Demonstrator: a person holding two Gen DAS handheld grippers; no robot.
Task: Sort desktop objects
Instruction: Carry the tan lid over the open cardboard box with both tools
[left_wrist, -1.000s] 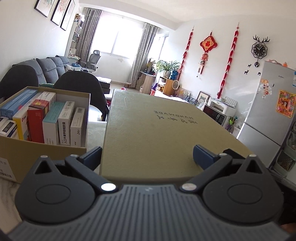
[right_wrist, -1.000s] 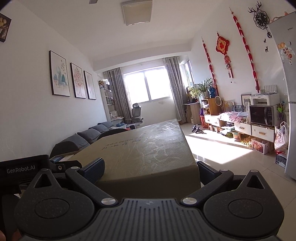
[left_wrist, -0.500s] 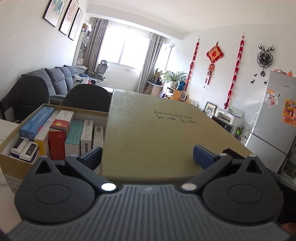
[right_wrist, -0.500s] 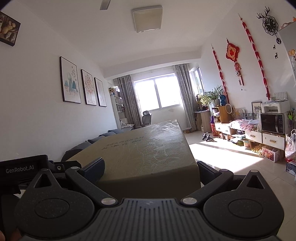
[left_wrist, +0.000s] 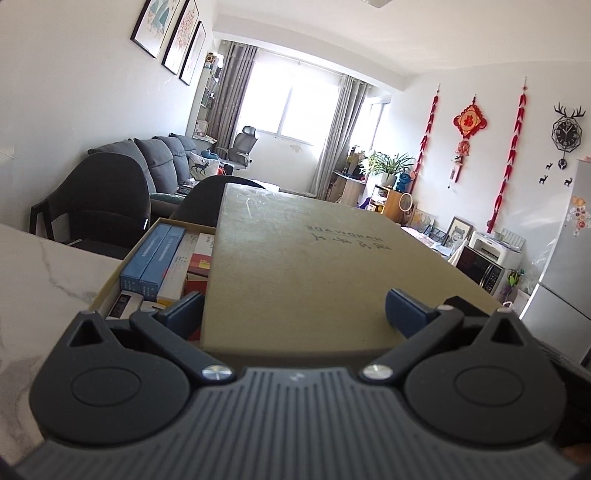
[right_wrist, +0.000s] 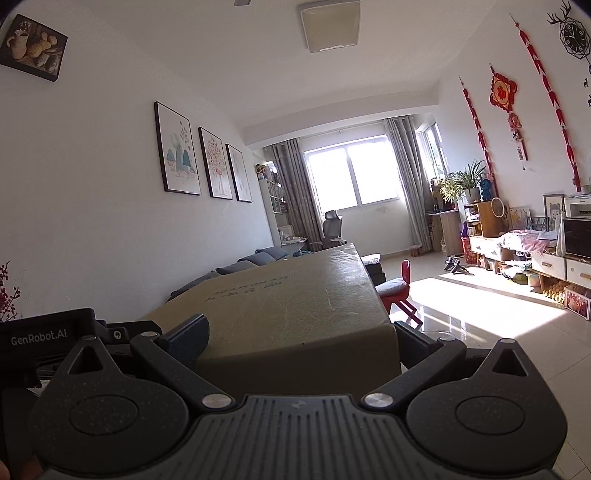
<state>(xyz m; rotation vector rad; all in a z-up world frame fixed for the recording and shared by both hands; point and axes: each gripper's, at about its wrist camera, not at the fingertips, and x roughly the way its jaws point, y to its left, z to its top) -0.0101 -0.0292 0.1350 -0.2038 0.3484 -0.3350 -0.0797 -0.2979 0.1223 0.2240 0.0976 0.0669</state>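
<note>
A large olive-green box lid (left_wrist: 314, 266) with printed lettering is held flat in the air between both grippers. My left gripper (left_wrist: 293, 301) is shut on its near edge, one finger on each side. My right gripper (right_wrist: 298, 326) is shut on the same lid (right_wrist: 295, 295) from another edge. To the left, under the lid, an open cardboard box (left_wrist: 184, 222) holds several medicine packs (left_wrist: 159, 254) standing on edge. The lid hides the box's right part. The left gripper's body (right_wrist: 40, 339) shows at the left of the right wrist view.
The cardboard box stands on a white marble table (left_wrist: 44, 273). Dark chairs (left_wrist: 107, 206) and a grey sofa (left_wrist: 162, 162) are behind the table. A small red chair (right_wrist: 397, 291) stands on the tiled floor to the right.
The lid has risen and shifted left over the cardboard box, which now sits lower in view and partly under it. Both grippers keep their hold.
</note>
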